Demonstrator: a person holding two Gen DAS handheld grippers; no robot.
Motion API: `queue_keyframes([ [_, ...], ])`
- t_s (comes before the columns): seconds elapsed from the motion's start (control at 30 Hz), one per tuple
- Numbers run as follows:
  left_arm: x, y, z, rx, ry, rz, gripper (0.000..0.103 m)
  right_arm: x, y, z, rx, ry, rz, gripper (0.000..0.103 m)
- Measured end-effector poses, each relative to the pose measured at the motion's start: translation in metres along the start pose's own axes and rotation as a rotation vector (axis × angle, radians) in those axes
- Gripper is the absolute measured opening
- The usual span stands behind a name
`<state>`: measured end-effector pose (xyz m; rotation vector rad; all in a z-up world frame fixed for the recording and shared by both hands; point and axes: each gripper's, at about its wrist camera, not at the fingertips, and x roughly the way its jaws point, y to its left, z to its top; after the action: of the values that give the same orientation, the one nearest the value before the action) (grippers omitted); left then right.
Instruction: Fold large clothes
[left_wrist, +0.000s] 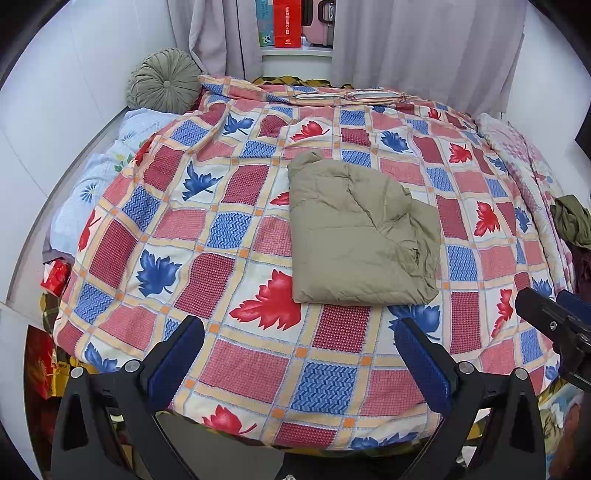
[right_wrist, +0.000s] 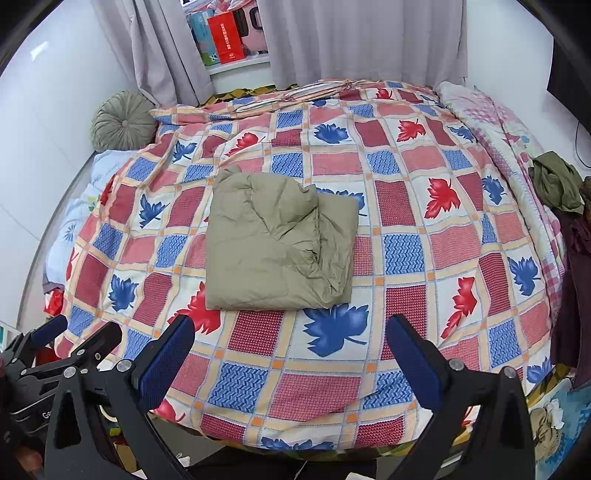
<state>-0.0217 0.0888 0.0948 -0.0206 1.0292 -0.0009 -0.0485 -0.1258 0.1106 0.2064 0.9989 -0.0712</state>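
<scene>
Khaki folded jacket on patchwork quilt, ahead of both spread, empty hand-held grippers

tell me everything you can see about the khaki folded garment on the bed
The khaki garment is a puffy, quilted-looking piece, creased and folded into a rough rectangle with one layer lapped over another. It lies flat near the middle of the leaf-patterned quilt, touching nothing else. Both grippers, left and right, are open and clear of it.
</scene>
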Motion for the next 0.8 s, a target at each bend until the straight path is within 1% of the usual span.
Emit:
queue_keyframes([
  [0.8, 0.0007, -0.0004, 0.0013, 0.001, 0.0, -0.001, 0.103, -0.0009, 0.0025, -0.0021, 0.004, 0.0, -0.002, 0.103],
])
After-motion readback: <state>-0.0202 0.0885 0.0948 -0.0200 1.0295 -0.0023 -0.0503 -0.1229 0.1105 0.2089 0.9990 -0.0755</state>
